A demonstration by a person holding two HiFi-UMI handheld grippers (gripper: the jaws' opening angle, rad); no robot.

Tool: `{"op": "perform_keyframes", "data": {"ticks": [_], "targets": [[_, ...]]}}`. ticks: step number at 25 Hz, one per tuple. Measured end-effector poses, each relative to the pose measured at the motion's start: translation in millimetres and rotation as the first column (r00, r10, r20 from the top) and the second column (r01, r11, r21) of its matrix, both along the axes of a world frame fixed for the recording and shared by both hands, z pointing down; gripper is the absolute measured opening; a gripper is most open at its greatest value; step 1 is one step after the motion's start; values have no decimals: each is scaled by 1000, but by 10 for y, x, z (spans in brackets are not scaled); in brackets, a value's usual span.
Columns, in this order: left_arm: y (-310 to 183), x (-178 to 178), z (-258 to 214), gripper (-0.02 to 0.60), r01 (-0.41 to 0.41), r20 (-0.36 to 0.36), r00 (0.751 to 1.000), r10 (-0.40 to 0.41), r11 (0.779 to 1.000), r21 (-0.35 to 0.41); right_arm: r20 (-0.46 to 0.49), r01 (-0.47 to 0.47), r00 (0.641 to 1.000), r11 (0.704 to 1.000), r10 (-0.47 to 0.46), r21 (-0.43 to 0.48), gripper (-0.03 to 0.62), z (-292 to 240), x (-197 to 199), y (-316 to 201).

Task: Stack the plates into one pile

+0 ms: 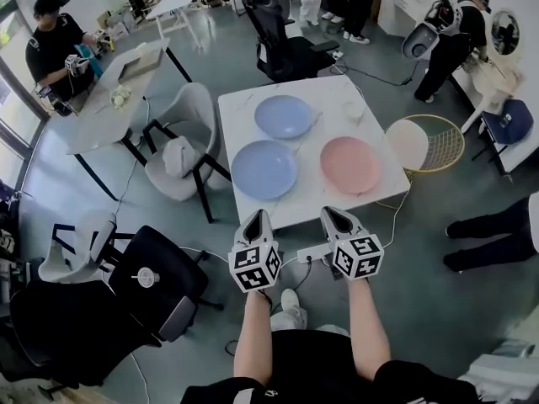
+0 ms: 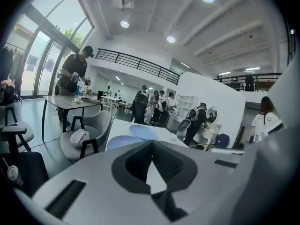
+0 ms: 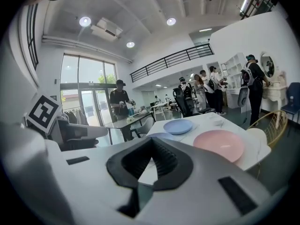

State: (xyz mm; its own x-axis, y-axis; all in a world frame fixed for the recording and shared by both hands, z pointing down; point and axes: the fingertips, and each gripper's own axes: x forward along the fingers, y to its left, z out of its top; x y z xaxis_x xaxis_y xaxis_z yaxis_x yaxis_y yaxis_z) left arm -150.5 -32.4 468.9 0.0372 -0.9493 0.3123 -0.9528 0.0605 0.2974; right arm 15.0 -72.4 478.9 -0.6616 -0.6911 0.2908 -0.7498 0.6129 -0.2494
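Observation:
Three plates lie apart on the white table (image 1: 337, 95): a blue plate (image 1: 284, 116) at the back, a second blue plate (image 1: 264, 169) front left, and a pink plate (image 1: 349, 164) front right. My left gripper (image 1: 257, 219) and right gripper (image 1: 338, 215) hover side by side just short of the table's near edge, both shut and holding nothing. The right gripper view shows the pink plate (image 3: 219, 144) and the far blue plate (image 3: 177, 126) beyond the right gripper (image 3: 151, 143). The near blue plate (image 2: 119, 142) peeks over the left gripper (image 2: 151, 145) in the left gripper view.
A grey chair (image 1: 181, 141) stands left of the table, a black office chair (image 1: 282, 40) behind it, and a gold wire stool (image 1: 428, 144) to its right. A power strip (image 1: 310, 252) lies on the floor below the grippers. Several people stand around the room.

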Motion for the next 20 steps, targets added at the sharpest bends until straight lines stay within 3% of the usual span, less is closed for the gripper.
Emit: {"op": "perform_keyframes", "data": {"ticks": [6,13,17,20], "targets": [[-118,-120,131,14,-1,-55,998,-1,1000,-20,-63,-2,998,1000,1,-25,8,49,-117,-142],[-145,-383,-51,14,49,-87,995,-47,999,23,-108,61,993,998,-57,33,8,-209,-415,-212],[-121,-399,21,14,29,-100,995,-32,999,-32,-123,67,991,996,-58,67,8,-340,-593,-260],[-76,-460,66,14,39,-65,997,-43,998,-56,-117,92,990,993,-83,77,8,-371,-739,-253]]}}
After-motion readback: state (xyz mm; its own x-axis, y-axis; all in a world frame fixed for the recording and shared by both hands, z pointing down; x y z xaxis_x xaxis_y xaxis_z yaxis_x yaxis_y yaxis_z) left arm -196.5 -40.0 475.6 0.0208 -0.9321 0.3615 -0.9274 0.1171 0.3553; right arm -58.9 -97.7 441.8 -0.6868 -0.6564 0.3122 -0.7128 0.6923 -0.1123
